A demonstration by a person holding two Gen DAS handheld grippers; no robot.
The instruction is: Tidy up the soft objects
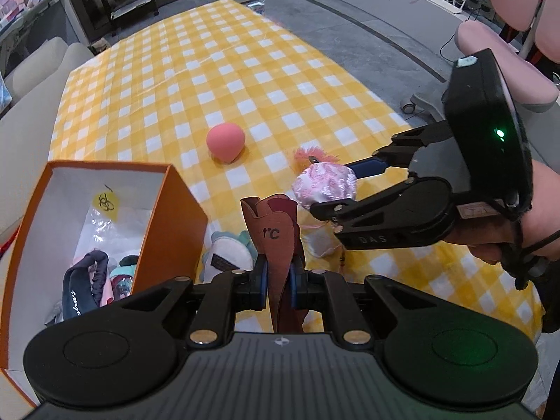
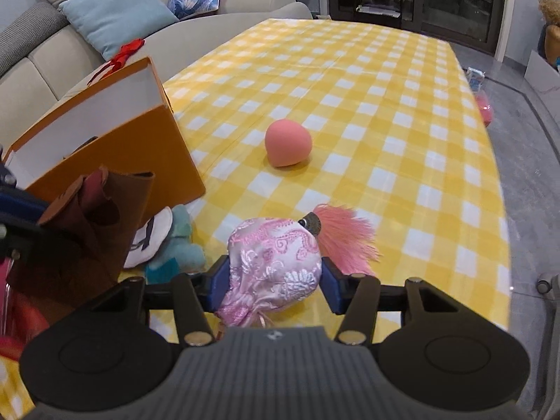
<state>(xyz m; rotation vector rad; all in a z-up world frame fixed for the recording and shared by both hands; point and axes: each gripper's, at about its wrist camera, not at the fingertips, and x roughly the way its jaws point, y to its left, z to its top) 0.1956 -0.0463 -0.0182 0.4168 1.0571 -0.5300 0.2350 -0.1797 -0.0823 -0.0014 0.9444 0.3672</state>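
My left gripper (image 1: 278,281) is shut on a folded brown leather piece (image 1: 274,241) stamped "t°c", held upright beside the orange box (image 1: 175,231). In the right wrist view the same leather piece (image 2: 87,217) shows at the left. A pink brocade pouch (image 2: 274,266) with a pink tassel (image 2: 344,234) sits between the pads of my right gripper (image 2: 276,285), which is shut on it. The left wrist view shows that pouch (image 1: 325,182) lifted off the cloth. A pink soft peach-shaped ball (image 2: 287,142) lies further out on the yellow checked tablecloth (image 2: 385,122).
The orange box holds a dark headband (image 1: 84,287) and other soft items. A teal and white plush (image 2: 164,241) lies on the cloth by the box. A sofa (image 2: 70,35) with cushions runs along the left. A pink chair (image 1: 507,35) stands off the table's right.
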